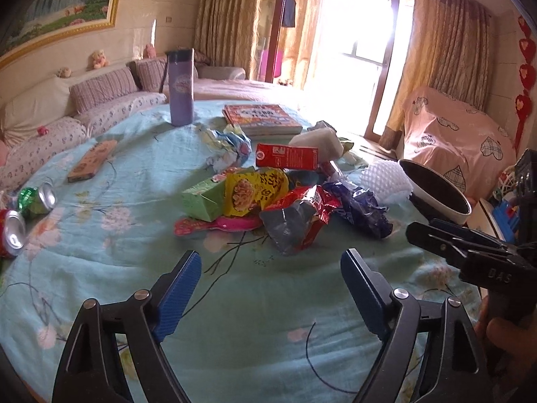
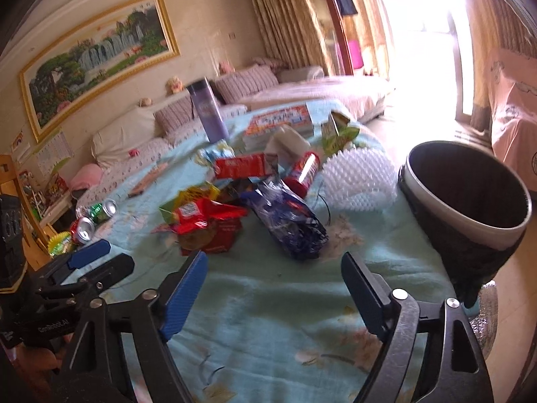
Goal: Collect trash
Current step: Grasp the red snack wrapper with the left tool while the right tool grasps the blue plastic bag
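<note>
A pile of trash lies mid-table: a red snack wrapper (image 1: 303,211), a dark blue foil bag (image 1: 359,208), a yellow packet (image 1: 251,191), a green carton (image 1: 203,199), a red carton (image 1: 287,156) and white foam netting (image 1: 386,181). In the right wrist view the blue bag (image 2: 288,221) and red wrapper (image 2: 208,221) lie just ahead. A dark bin with a white rim (image 2: 470,201) stands at the table's right edge; it also shows in the left wrist view (image 1: 436,191). My left gripper (image 1: 270,278) and right gripper (image 2: 273,278) are open and empty above the cloth.
Two crushed cans (image 1: 27,208) lie at the table's left edge. A purple bottle (image 1: 181,87), a book (image 1: 261,117) and a brown box (image 1: 92,159) stand farther back. The round table has a light blue floral cloth (image 1: 251,319). Sofas lie beyond.
</note>
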